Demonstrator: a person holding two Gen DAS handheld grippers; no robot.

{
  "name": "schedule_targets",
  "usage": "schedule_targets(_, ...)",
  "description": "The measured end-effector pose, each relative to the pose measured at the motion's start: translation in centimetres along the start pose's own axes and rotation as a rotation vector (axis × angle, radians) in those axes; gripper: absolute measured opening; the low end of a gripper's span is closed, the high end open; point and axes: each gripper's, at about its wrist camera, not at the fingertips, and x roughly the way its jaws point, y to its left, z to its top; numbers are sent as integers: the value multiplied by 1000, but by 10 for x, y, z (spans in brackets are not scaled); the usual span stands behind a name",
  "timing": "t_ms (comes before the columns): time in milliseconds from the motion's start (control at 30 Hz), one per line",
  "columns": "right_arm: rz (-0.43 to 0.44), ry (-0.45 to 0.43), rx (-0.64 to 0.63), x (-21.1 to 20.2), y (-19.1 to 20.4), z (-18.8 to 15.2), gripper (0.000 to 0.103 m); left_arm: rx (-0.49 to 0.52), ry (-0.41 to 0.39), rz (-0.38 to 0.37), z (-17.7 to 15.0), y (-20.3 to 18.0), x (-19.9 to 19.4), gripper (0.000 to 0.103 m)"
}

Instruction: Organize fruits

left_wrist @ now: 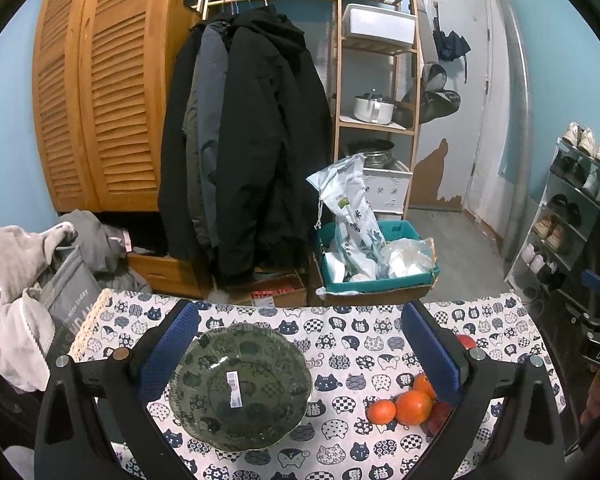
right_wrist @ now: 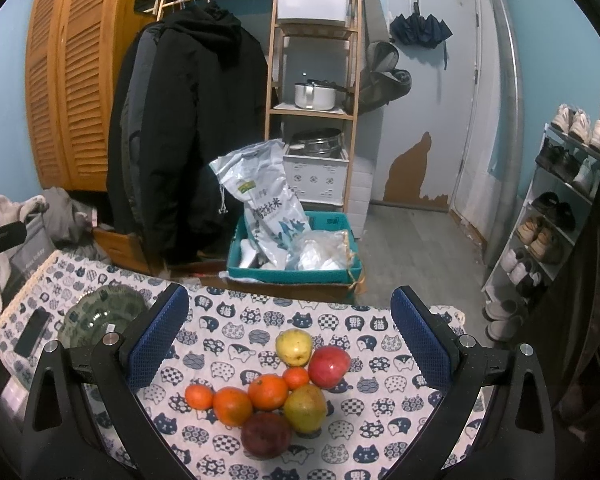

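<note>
A green patterned glass bowl sits empty on the cat-print tablecloth, between the jaws of my open left gripper. The bowl also shows at the left in the right wrist view. To its right lies a cluster of fruit: several oranges, a yellow pear, a red apple, a green-red pear and a dark red fruit. My open right gripper hovers over this cluster, empty. In the left wrist view two oranges show beside the right finger.
A black phone lies on the table left of the bowl. Beyond the table's far edge stand a teal crate with bags, hanging coats, a wooden shelf and a shoe rack. Grey clothes pile at the left.
</note>
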Motion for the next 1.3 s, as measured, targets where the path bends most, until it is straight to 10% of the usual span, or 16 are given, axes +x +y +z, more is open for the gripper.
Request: schedule_targets(1300, -3, 4, -3, -1, 3, -3, 100, -10, 5, 1, -4, 7, 2, 102)
